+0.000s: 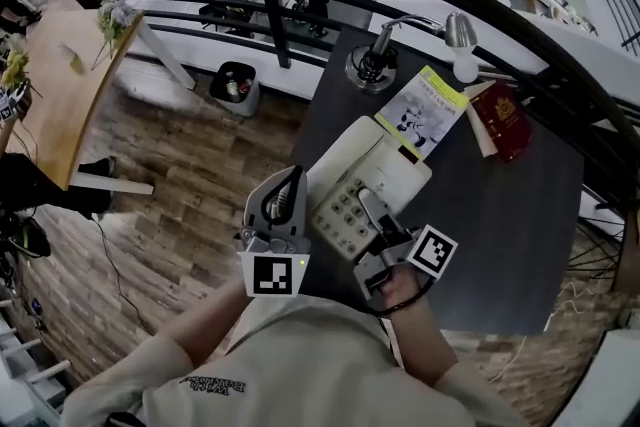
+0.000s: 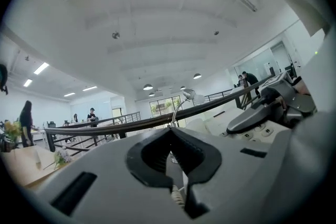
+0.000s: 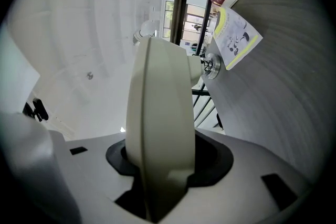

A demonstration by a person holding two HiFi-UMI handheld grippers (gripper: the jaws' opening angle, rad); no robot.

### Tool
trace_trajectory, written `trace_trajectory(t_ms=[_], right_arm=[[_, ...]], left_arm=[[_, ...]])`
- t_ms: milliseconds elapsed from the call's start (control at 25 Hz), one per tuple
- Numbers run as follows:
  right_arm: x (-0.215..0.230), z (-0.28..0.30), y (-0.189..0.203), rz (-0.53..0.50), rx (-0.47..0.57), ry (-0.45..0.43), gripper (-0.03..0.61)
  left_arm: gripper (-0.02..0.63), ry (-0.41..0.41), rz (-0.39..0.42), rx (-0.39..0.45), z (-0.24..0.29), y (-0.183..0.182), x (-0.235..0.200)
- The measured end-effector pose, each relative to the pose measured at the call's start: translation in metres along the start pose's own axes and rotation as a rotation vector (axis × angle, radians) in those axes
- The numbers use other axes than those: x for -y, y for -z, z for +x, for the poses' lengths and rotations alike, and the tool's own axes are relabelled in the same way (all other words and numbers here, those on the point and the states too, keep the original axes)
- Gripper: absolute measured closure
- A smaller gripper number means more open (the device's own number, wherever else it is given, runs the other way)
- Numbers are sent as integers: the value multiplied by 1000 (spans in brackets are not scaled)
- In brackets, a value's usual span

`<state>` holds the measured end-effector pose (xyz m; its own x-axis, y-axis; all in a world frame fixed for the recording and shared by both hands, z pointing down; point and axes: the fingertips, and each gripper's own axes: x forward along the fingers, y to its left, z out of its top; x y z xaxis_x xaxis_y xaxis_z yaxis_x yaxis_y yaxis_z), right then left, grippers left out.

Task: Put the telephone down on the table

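Cream telephone (image 1: 345, 165), one, in right tongs (image 1: 370, 210); one lamp (image 1: 372, 67), one pamphlet (image 1: 425, 110).

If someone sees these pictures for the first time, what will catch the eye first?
First, the cream telephone, clamped at its near edge in the right gripper, at the near left part of the dark table. Next come the red booklet and the illustrated leaflet at the table's far side, close to a desk lamp.

Telephone (image 1: 365, 185) cream — table (image 1: 520, 245) dark grey — booklet (image 1: 503, 120) dark red.
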<state>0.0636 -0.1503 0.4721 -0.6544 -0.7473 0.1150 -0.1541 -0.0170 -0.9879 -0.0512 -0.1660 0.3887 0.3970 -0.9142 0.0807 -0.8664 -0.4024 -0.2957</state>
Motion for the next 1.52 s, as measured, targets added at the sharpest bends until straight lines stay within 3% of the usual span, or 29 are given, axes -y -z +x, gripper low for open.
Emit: trace_trajectory(t_ms=[360, 680, 880, 1200, 1520], right_arm=[[73, 60, -32, -13, 10, 119, 383], [117, 114, -48, 5, 21, 116, 383], [144, 135, -54, 31, 30, 138, 383], [181, 144, -50, 10, -7, 222, 383], [187, 145, -51, -83, -53, 283, 382]], left_arm=[[612, 6, -22, -87, 44, 63, -9], [611, -7, -58, -136, 86, 133, -7], [611, 27, -44, -214, 109, 168, -3], [611, 35, -73, -265, 127, 195, 0], [611, 65, -74, -294, 128, 207, 13]])
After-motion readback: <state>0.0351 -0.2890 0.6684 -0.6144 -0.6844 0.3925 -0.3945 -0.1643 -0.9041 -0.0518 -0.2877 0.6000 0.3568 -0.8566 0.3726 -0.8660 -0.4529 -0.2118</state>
